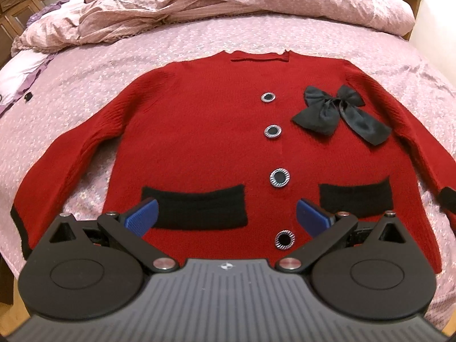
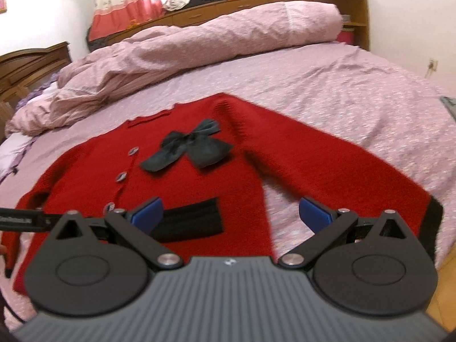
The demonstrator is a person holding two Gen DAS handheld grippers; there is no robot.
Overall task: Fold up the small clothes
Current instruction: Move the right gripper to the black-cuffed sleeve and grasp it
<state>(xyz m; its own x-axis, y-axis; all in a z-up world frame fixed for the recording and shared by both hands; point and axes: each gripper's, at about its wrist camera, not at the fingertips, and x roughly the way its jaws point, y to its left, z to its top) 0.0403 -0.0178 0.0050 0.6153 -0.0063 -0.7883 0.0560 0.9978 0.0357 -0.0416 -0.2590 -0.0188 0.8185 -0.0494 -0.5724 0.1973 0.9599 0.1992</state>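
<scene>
Cardigan flat, neckline away; sleeves seemingly spread.

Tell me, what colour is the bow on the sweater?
The bow is black, on a red sweater; clearest in the left wrist view.

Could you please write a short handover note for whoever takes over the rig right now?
Left tongs: open, empty, above the hem.
Right tongs: open, empty, near the right pocket and sleeve.
Red cardigan lies flat, front up and buttoned, on the bed sheet, sleeves spread, black bow on the chest.
Done: laid out.
Left: fold sleeves in, then body.
</scene>
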